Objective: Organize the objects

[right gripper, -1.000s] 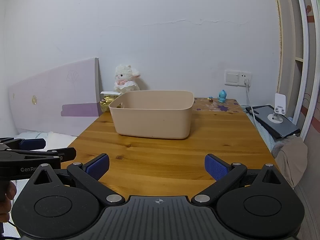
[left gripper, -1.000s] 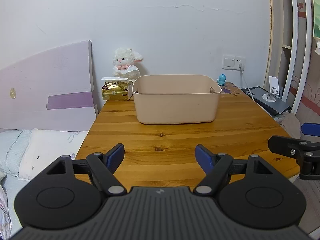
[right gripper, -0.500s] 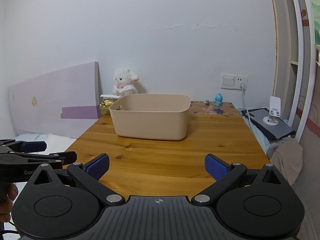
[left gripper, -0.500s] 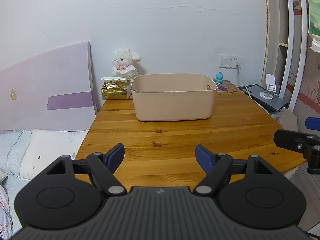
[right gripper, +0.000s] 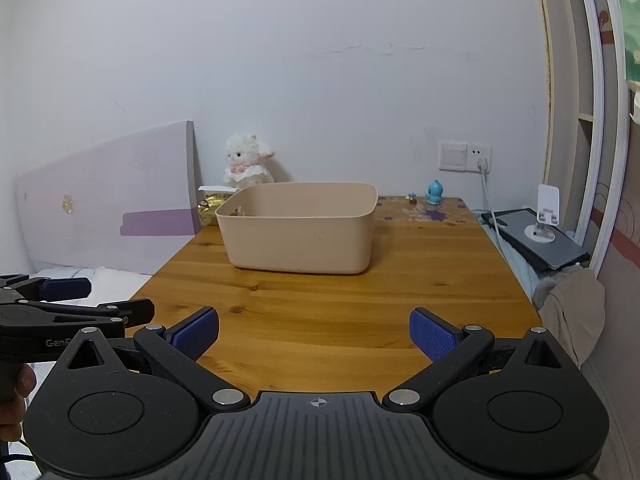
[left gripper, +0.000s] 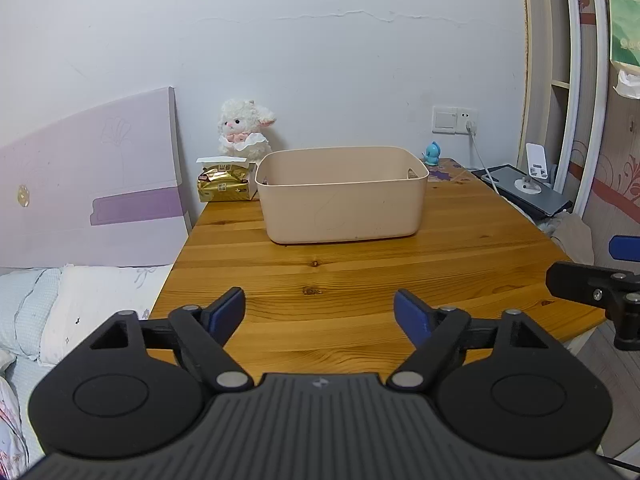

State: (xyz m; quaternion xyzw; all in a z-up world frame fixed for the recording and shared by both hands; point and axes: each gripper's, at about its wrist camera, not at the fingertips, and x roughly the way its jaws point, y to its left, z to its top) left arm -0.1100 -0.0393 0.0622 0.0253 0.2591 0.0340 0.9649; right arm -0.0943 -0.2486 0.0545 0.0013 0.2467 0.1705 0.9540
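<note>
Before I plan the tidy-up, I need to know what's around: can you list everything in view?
bin: one, beige, mid table
table: one, wooden, against the wall
lamb: one, white plush, behind the bin's left corner
pack: one, gold, under the lamb
figurine: one, blue, far right table corner
socket: one, white, wall, cable plugged in
tablet: one, dark, right of the table
stand: one, white, on the tablet
headboard: one, lilac, left
bedding: white, lower left
left tongs: black, blue pads, open
right tongs: black, blue pads, open
</note>
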